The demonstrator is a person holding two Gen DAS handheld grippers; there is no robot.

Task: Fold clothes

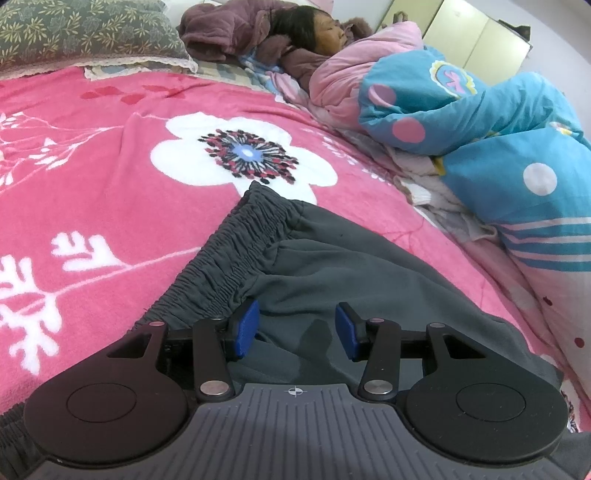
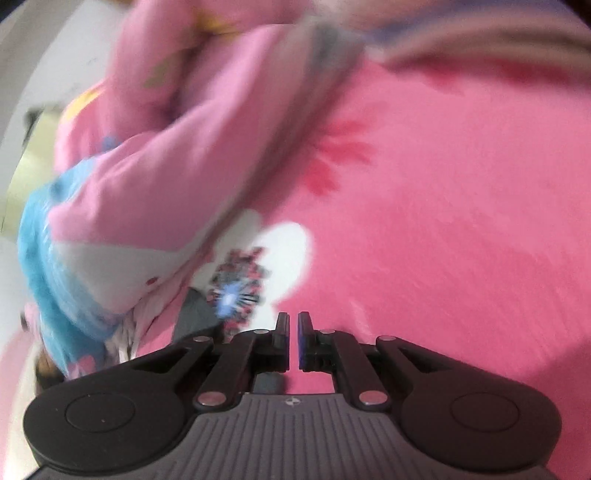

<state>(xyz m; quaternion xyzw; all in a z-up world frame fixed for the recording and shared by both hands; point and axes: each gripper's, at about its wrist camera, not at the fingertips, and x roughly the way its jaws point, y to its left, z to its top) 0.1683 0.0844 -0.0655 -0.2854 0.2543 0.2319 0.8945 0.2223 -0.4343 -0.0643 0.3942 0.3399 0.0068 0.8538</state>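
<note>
Grey trousers (image 1: 332, 266) are laid on the pink blanket (image 1: 110, 155), near the quilt (image 1: 498, 122) at right. Left tool (image 1: 295, 328) is held wide over them, empty. Right tool (image 2: 293, 332) is nearly closed, empty, above the blanket; view blurred.

— Where do the trousers (image 1: 332, 266) lie?
— On the blanket (image 1: 110, 166) that covers the bed, just before the left tool (image 1: 295, 328), their waistband (image 1: 236, 258) running along their left edge.
— What is behind them?
— The flower print (image 1: 243, 151) of the blanket; farther back a pillow (image 1: 85, 33) at the left, and a person (image 1: 314, 33) lying at the head end.
— And to the right?
— A bundled quilt (image 1: 498, 147) along the blanket's right side, over that person.
— The right tool (image 2: 293, 341)?
— Over bare blanket, the quilt at its left.
</note>
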